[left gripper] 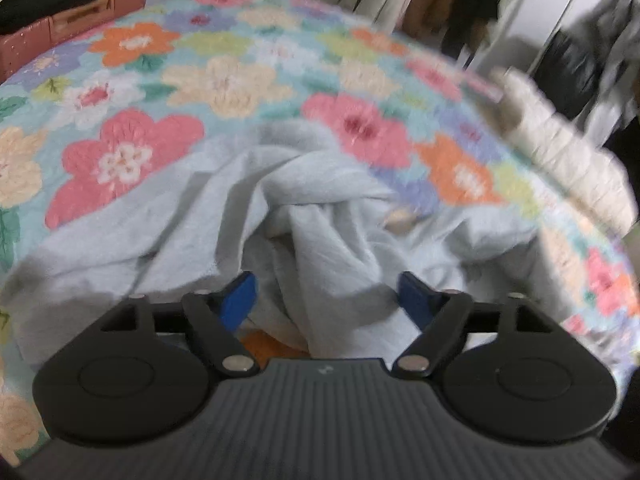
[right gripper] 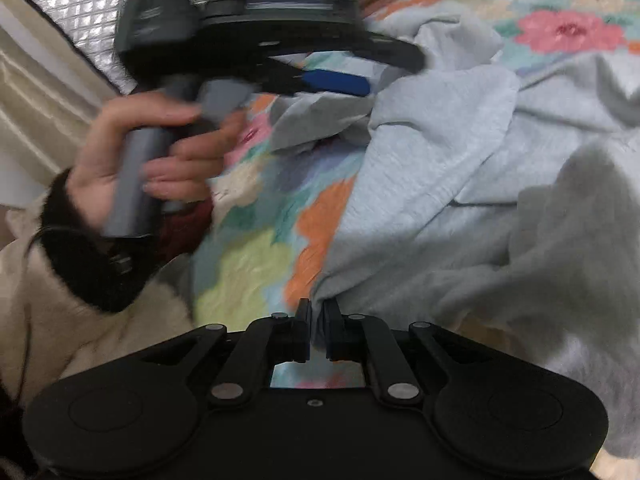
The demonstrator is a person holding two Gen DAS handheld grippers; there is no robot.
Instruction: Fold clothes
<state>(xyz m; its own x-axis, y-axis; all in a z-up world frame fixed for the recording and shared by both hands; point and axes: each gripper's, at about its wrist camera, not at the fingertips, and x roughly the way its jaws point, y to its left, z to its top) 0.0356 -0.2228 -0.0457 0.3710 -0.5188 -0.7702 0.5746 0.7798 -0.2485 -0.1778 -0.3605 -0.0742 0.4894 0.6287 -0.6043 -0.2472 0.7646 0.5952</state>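
Right tongs [right gripper: 318,330] pinch the grey garment's [right gripper: 440,168] edge; left tongs [left gripper: 328,300] gape above it.

Two handheld grippers at work over the grey garment [right gripper: 460,184].

The left gripper [left gripper: 326,298] hovers with blue pads spread wide above the garment's bunched folds, gripped by the left hand [right gripper: 152,160]; the right gripper [right gripper: 318,336] has its pads pinched tight on the garment's near edge.

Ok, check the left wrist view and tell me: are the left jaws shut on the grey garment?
No: the left gripper has its blue jaws spread wide apart, with the grey garment bunched loosely between them, not pinched.
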